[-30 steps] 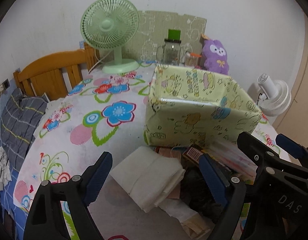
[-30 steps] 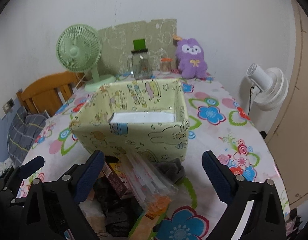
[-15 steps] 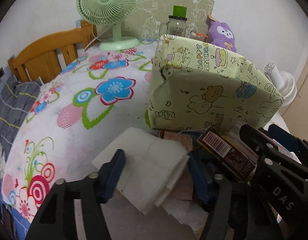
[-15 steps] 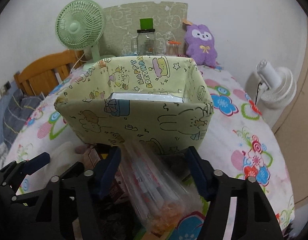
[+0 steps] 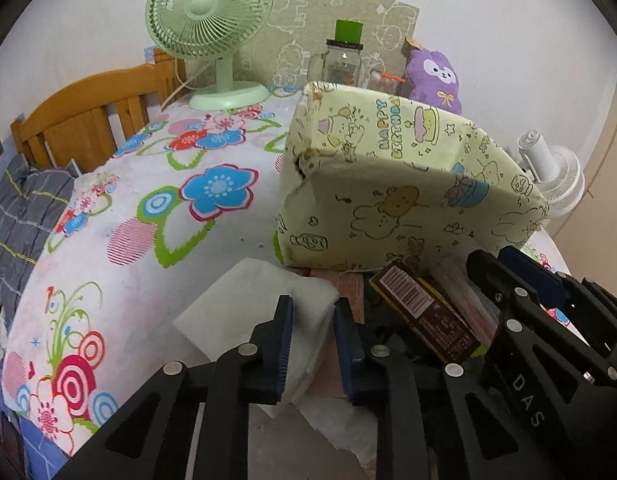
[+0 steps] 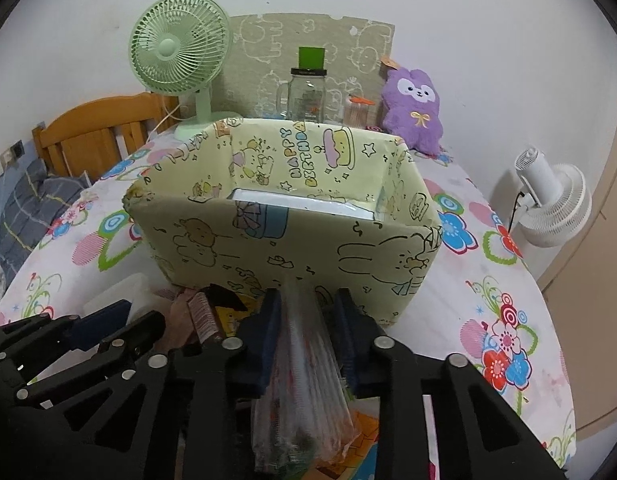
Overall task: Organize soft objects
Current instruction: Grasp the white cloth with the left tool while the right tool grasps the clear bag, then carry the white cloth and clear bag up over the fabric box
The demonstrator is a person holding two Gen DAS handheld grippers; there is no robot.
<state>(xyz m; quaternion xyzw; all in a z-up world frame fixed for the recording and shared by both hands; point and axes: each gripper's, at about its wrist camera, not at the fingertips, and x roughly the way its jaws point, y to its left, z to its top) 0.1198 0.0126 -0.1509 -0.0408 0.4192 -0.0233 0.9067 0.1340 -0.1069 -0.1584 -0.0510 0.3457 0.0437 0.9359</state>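
Left gripper (image 5: 311,334) is closing on the folded white cloth (image 5: 260,300) — right gripper (image 6: 307,334) is clamping the clear plastic packet (image 6: 304,368). Both jaws have just been closing; I'd lift each slowly toward the far yellow box (image 6: 292,240) — the packet looks slippery.

Straight ahead of us the yellow box (image 6: 292,240) blocks the way, its open top free. Left of it we see bare tablecloth (image 5: 120,216); the green fan (image 5: 212,28), jar (image 6: 308,92) and purple plush (image 6: 414,108) line the back.
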